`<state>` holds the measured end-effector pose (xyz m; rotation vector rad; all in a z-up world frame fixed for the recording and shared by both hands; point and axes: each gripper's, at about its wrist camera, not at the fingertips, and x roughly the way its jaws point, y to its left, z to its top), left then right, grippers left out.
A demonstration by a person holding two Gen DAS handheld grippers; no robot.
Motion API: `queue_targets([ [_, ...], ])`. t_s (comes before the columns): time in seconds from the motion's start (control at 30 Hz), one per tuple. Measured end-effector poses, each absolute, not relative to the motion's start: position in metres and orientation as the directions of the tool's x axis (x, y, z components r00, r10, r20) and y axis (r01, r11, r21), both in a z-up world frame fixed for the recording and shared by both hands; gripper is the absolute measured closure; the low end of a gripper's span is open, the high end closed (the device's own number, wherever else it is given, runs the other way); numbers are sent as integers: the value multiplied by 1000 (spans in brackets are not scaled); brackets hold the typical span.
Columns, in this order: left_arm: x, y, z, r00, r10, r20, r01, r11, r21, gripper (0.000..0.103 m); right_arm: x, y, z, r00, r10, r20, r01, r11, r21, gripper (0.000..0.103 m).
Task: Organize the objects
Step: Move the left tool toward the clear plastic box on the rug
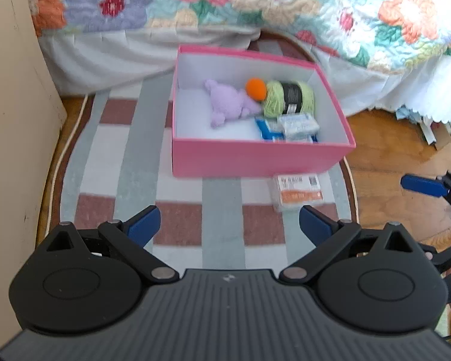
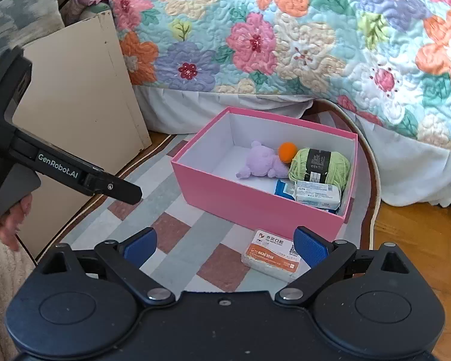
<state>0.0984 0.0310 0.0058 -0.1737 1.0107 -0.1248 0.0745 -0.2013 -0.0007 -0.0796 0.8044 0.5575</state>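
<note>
A pink box (image 1: 255, 158) (image 2: 255, 207) stands on a checked rug. Inside lie a purple plush toy (image 1: 225, 105) (image 2: 263, 161), an orange ball (image 1: 256, 89) (image 2: 287, 151), a green yarn skein (image 1: 288, 97) (image 2: 318, 164) and wrapped tissue packs (image 1: 297, 124) (image 2: 317, 194). An orange-and-white tissue pack (image 1: 297, 192) (image 2: 272, 254) lies on the rug just in front of the box. My left gripper (image 1: 230, 225) hangs open over the rug, nothing between its blue pads. My right gripper (image 2: 225, 245) is open too, and the orange pack lies just inside its right fingertip (image 2: 311, 246).
The checked rug (image 1: 195, 210) (image 2: 177, 225) covers a wooden floor (image 1: 385, 150) (image 2: 421, 240). A bed with a floral quilt (image 1: 255, 9) (image 2: 285, 36) rises behind the box. A beige cabinet side (image 1: 12, 120) (image 2: 81, 99) stands at the left. A hand (image 2: 12, 222) holds the left gripper.
</note>
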Motion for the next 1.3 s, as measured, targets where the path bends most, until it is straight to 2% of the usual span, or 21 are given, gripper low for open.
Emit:
queue_targets([
  [0.1, 99, 24, 5, 557, -165, -814, 79, 986, -145, 3, 74, -203, -7, 557, 442, -703, -507, 852, 134, 4],
  [0.37, 110, 15, -23, 571, -221, -790, 84, 974, -211, 3, 77, -203, -34, 610, 394, -688, -489, 870, 66, 4],
  [0.53, 125, 19, -54, 568, -207, -796, 45, 974, -221, 3, 69, -188, -65, 780, 215, -588, -368, 917, -153, 4],
  [0.63, 133, 25, -71, 562, -226, -796, 27, 966, -255, 3, 72, -182, -82, 772, 207, -601, -396, 896, -200, 4],
  [0.87, 150, 10, -91, 562, -276, -779, 126, 960, -249, 3, 80, -174, -106, 728, 245, -640, -449, 876, -175, 4],
  [1.03, 159, -1, -105, 543, -356, -760, 179, 934, -309, 3, 88, -174, -120, 689, 270, -672, -463, 878, -121, 4],
  [1.3, 167, -14, -143, 530, -364, -766, 120, 926, -357, 4, 115, -197, -147, 608, 280, -743, -414, 910, 4, 5],
])
